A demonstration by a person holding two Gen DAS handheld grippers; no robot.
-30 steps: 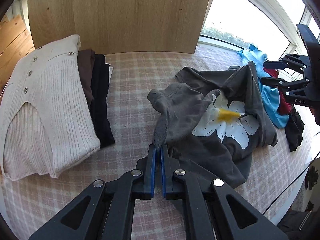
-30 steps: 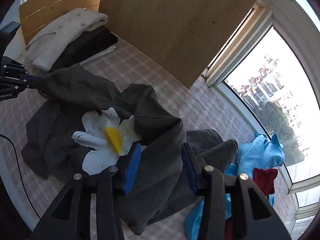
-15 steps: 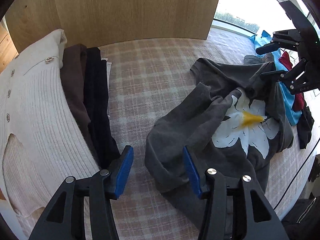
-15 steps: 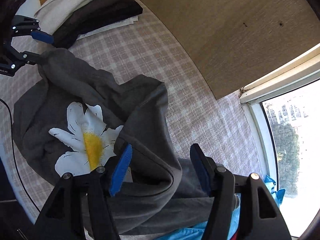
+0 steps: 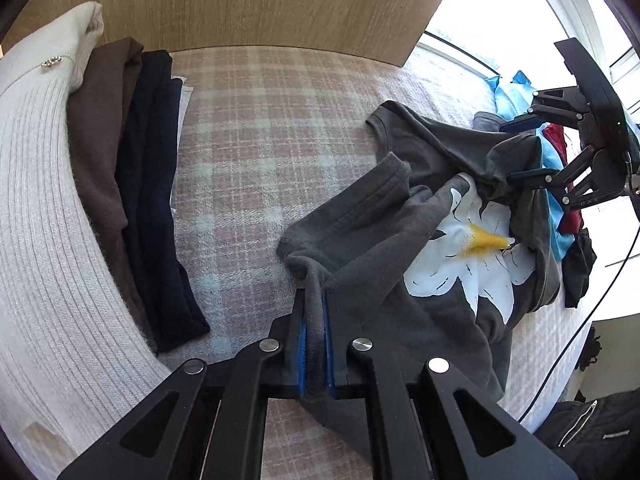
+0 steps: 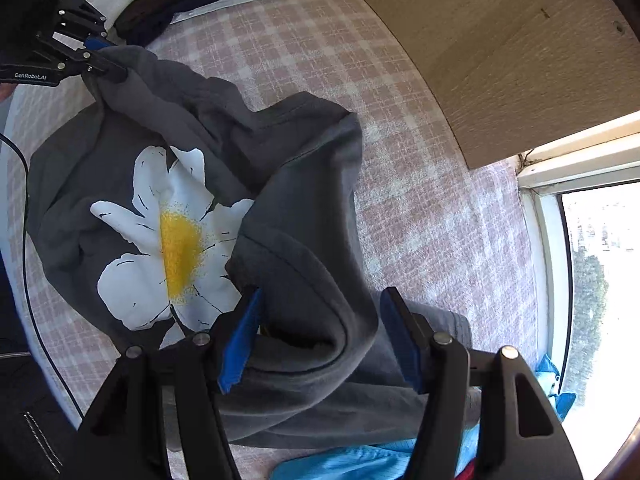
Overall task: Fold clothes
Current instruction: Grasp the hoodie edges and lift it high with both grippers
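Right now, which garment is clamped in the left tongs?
The grey daisy-print shirt: a bunched edge sits between the left tongs. The cream cardigan, brown top and navy top lie folded, untouched.

- Left wrist view sits low and close over the checked surface [image 5: 260,128], facing the wooden board [image 5: 260,0] at 12 o'clock.
- Right wrist view looks down steeply, window [image 6: 600,264] at 3 o'clock.
- Both share the grey shirt [image 5: 400,280] [image 6: 300,208].

Dark grey sweatshirt [image 5: 384,240] with white-and-yellow daisy print [image 6: 168,240], pink plaid bedcover [image 5: 256,128], cream ribbed cardigan [image 5: 44,208], blue claw pads [image 6: 240,340]
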